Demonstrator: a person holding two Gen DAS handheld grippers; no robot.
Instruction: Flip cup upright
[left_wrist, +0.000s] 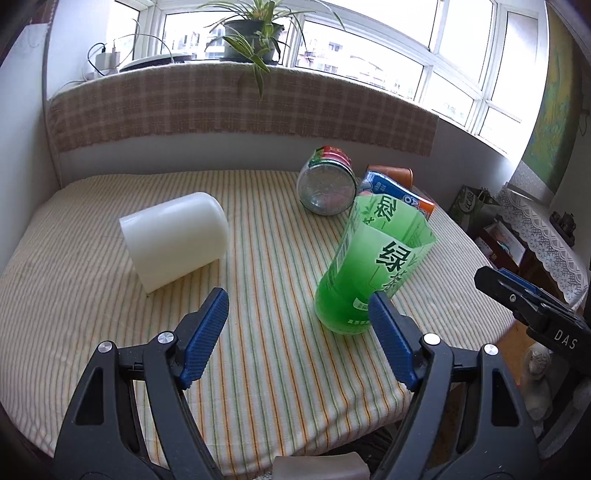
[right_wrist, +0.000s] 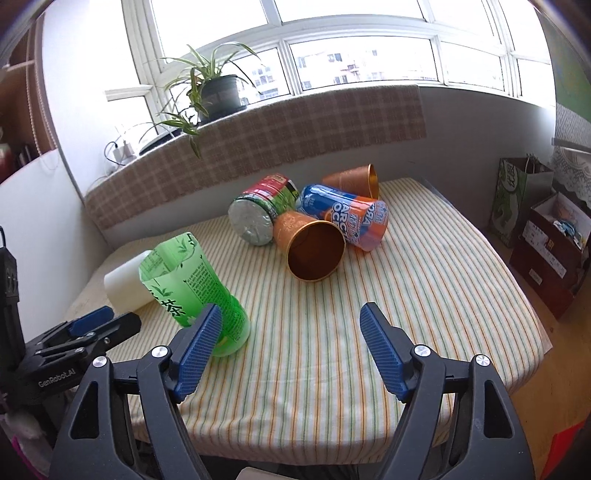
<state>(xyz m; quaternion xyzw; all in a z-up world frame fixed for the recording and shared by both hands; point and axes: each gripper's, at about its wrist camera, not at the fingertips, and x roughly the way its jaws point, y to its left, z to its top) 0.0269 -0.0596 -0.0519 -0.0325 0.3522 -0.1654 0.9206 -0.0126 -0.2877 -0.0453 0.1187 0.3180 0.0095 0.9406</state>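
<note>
- On the striped desk (right_wrist: 424, 295), the green cut-bottle cup (right_wrist: 195, 291) stands upright at the front edge.
- Both left tongs (left_wrist: 297, 312) and right tongs (right_wrist: 290, 326) hang open, gripping nothing.
- Nearest fallen: orange paper cup (right_wrist: 314, 247); best pinched across its wall, then tipped mouth-up.

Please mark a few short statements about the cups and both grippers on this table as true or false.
1. The green cup stands with its open end up. True.
2. The white cup stands upright. False: it lies on its side.
3. The left gripper holds the green cup. False: it is open and empty.
4. The right gripper is open. True.
5. The nearer orange cup lies with its mouth toward the right wrist camera. True.
6. The plant stands on the striped cloth. False: it stands on the windowsill.
</note>
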